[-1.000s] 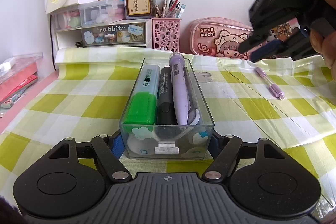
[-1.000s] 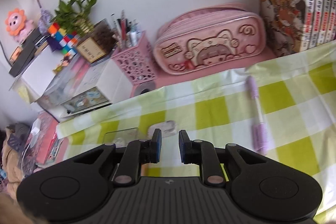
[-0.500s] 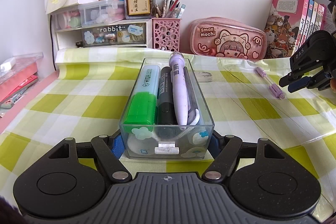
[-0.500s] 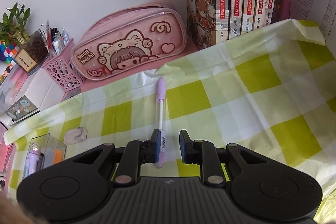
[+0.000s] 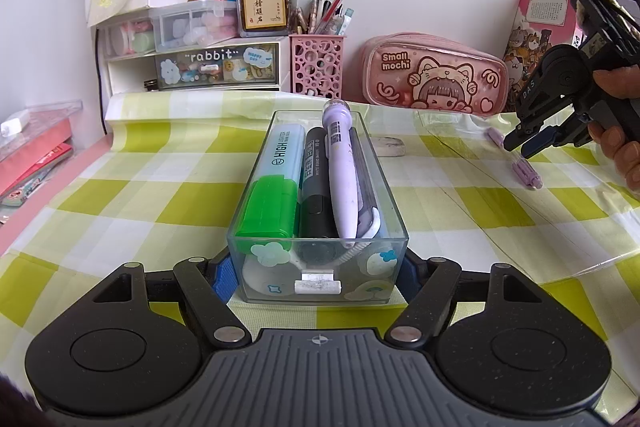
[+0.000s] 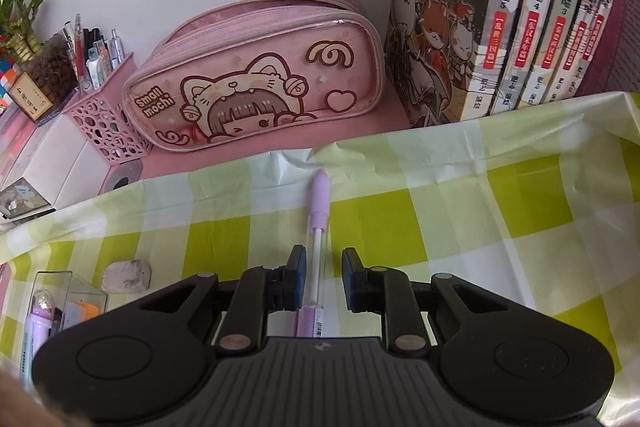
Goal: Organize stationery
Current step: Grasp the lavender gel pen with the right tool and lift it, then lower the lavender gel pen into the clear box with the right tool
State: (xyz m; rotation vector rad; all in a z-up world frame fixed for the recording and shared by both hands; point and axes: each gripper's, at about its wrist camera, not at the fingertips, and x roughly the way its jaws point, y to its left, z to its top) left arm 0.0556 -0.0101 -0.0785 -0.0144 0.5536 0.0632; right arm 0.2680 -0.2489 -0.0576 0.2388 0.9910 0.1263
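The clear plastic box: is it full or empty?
Nearly full: the clear plastic box holds a green highlighter, a black marker and a purple pen.

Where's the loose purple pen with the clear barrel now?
Purple pen lies on the green checked tablecloth, between the right gripper's open fingers, in front of the pink pencil case.

Your right gripper (image 6: 322,277) straddles the pen (image 6: 317,247) with bare cloth (image 6: 460,227) either side, pencil case (image 6: 256,75) and books (image 6: 500,27) wall the back, eraser (image 6: 127,275) sits left.
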